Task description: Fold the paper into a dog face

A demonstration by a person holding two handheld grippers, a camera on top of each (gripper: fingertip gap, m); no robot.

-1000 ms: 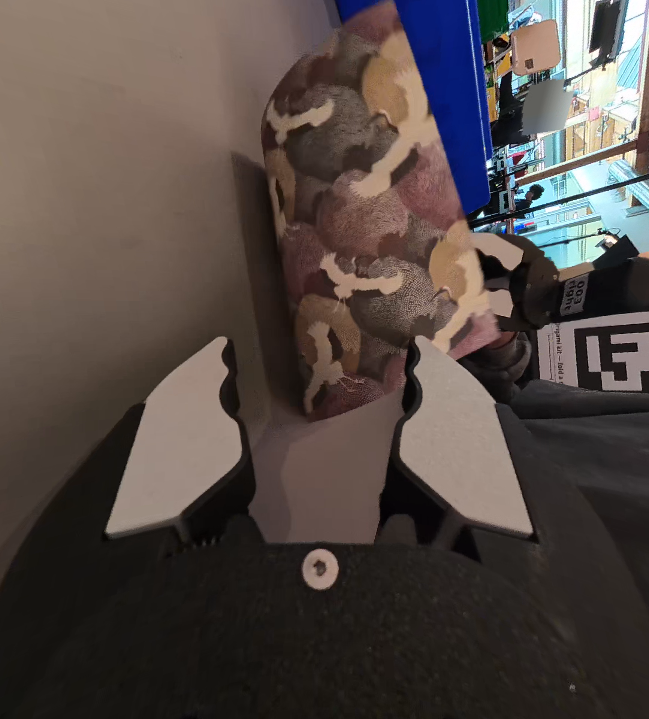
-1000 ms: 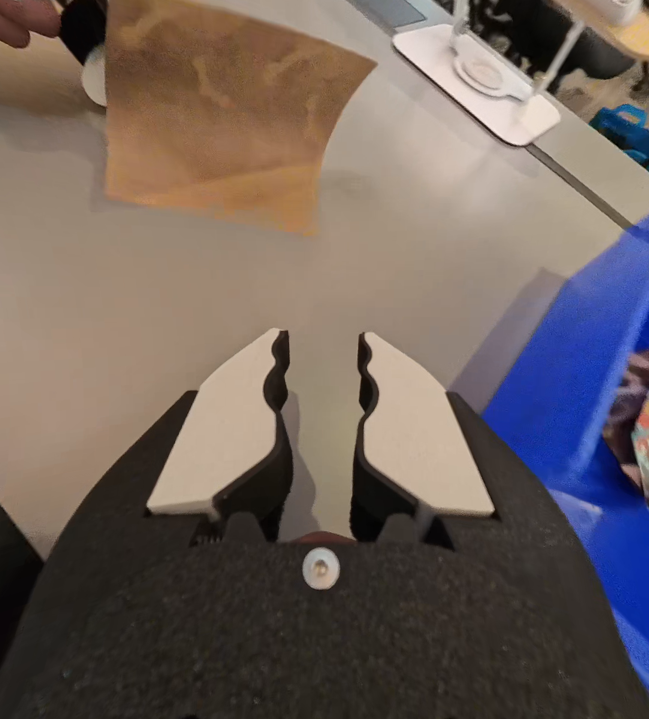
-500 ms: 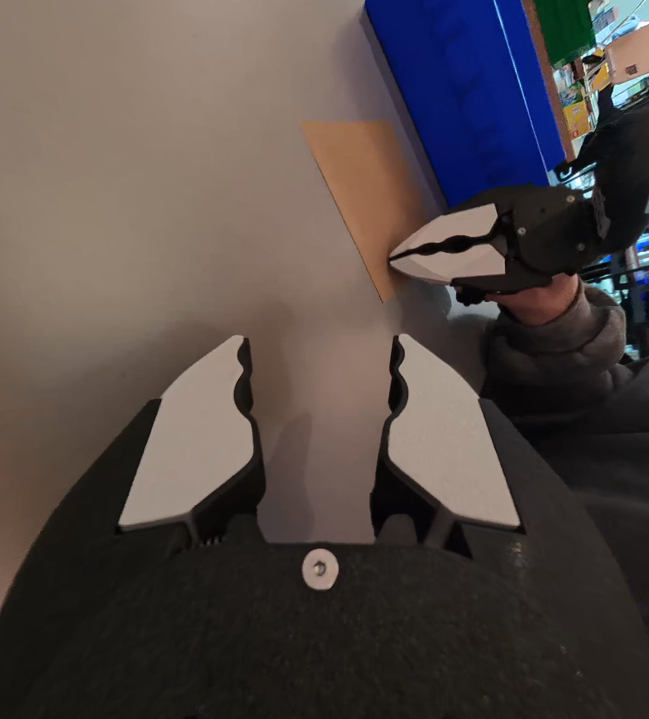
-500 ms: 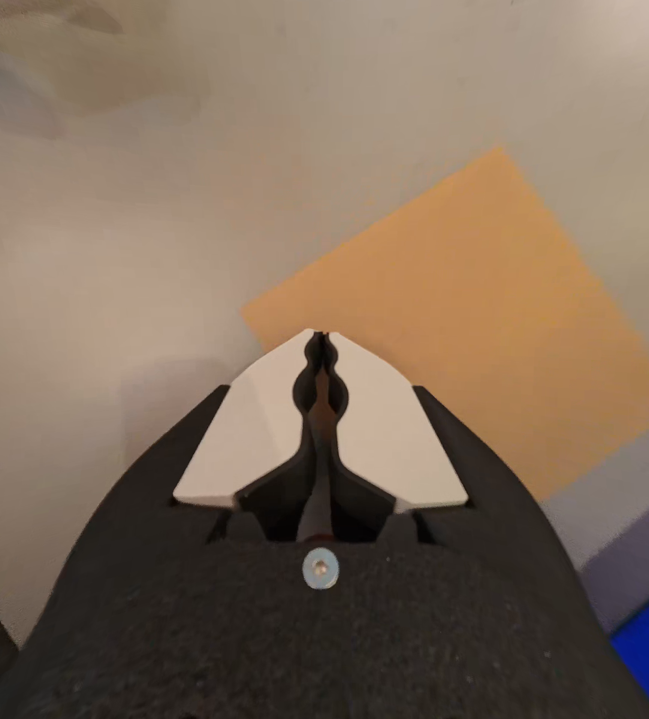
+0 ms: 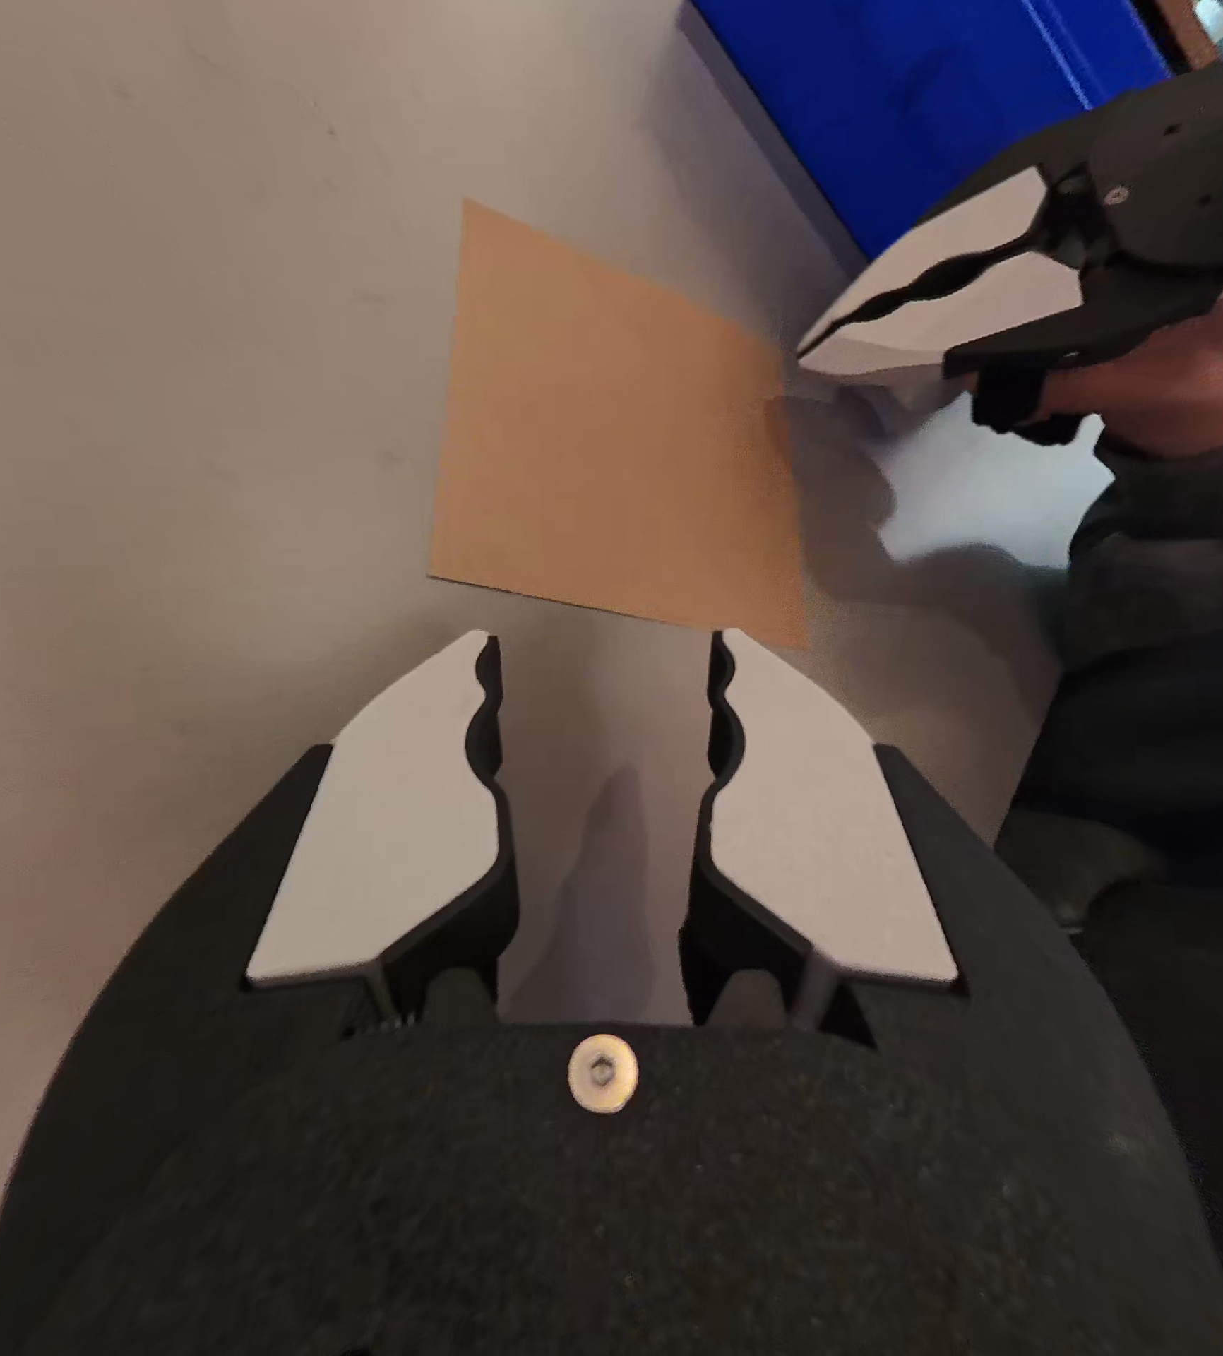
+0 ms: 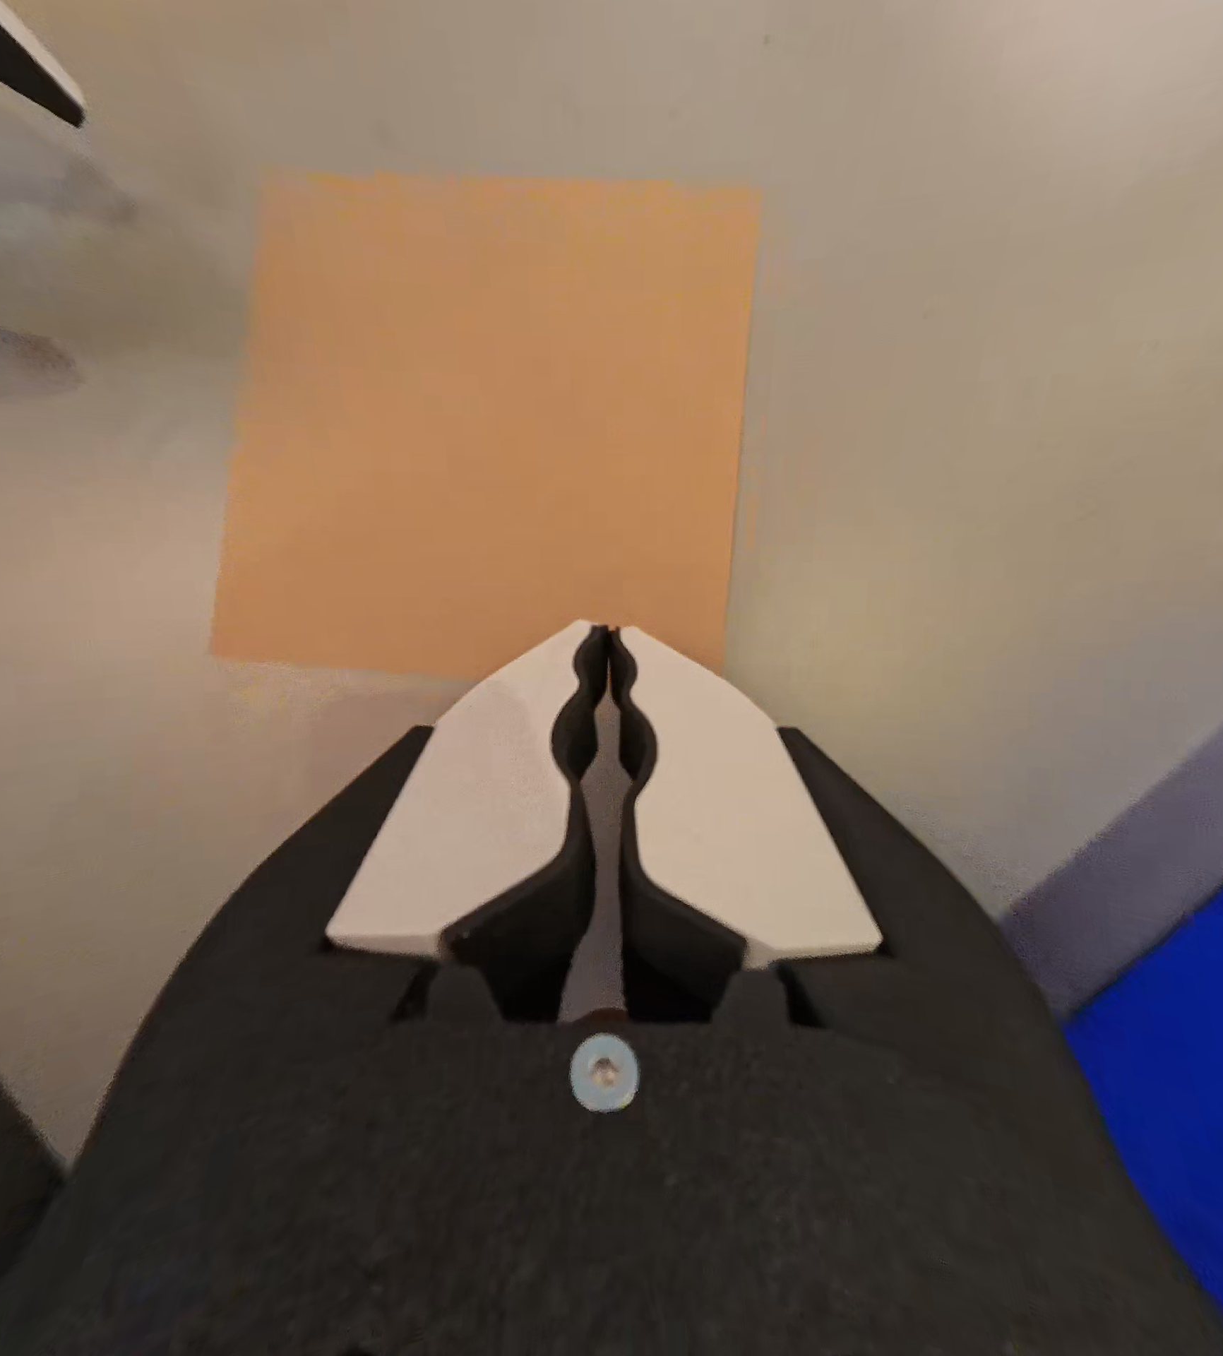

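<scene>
A square sheet of paper (image 5: 616,433) lies flat on the grey table, its plain tan side up; it also shows in the right wrist view (image 6: 491,418). My left gripper (image 5: 603,644) is open and empty, its tips just short of the paper's near edge. My right gripper (image 6: 607,632) is shut, its tip at the paper's edge; nothing shows between its fingers. In the left wrist view the right gripper (image 5: 810,352) sits at the paper's right edge, held by a hand. One left finger (image 6: 14,81) shows blurred at the top left of the right wrist view.
A blue bin (image 5: 924,95) stands on the table (image 5: 154,367) just beyond the paper; in the right wrist view the bin (image 6: 1181,1064) is at the lower right. The person's dark sleeve and clothing (image 5: 1166,587) fill the right side of the left wrist view. About 20 cm separates my left fingertips from my right.
The paper, upright with its patterned side showing 1 s ago, now lies flat with the tan side up and has turned on the table. The right gripper has shut and moved to its edge.
</scene>
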